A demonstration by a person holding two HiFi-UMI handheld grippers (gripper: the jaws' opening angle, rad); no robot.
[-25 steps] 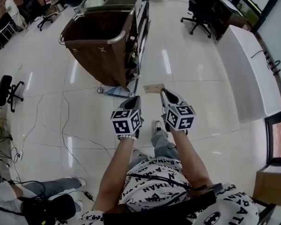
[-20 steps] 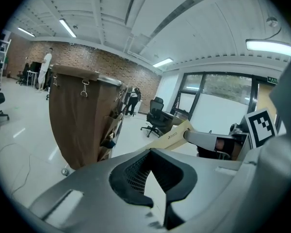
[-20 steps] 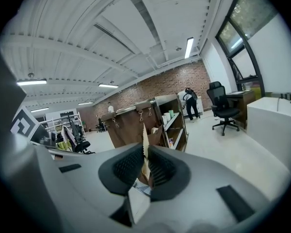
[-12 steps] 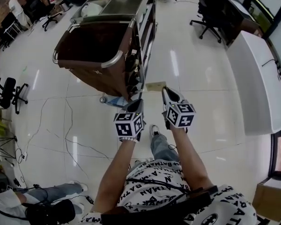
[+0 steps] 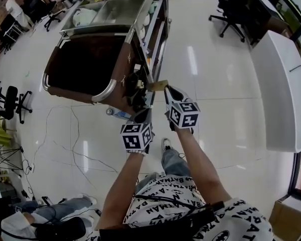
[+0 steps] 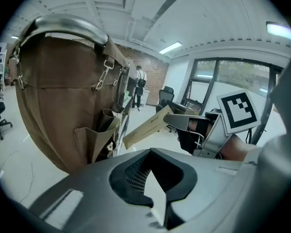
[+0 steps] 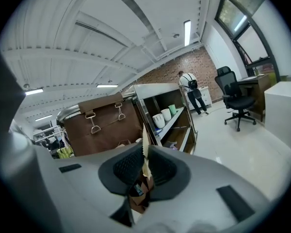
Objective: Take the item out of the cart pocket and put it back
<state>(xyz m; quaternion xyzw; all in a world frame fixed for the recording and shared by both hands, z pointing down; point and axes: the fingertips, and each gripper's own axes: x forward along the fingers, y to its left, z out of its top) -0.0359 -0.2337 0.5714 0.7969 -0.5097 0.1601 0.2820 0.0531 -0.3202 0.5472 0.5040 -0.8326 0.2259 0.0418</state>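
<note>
A flat tan paper packet (image 5: 157,85) sticks out of my right gripper (image 5: 166,88), which is shut on its near end. The packet's far end hangs just beside the small pockets (image 5: 135,87) on the side of the cart's brown bag (image 5: 85,64). In the left gripper view the packet (image 6: 148,129) slants toward the tan pockets (image 6: 94,140), with the right gripper (image 6: 172,121) behind it. The right gripper view shows the packet (image 7: 144,142) edge-on between the pads. My left gripper (image 5: 144,113) hangs lower and nearer, shut with nothing in it (image 6: 151,152).
The cart's metal shelves (image 5: 153,24) hold cups (image 7: 161,119) and trays. A white counter (image 5: 283,94) runs along the right, with office chairs (image 5: 233,9) beyond. Cables (image 5: 65,144) lie on the floor at left. A seated person (image 5: 35,225) is at lower left.
Both grippers have moved up to the cart, which now looms larger. The packet has gone from open floor to right beside the bag's side pockets.
</note>
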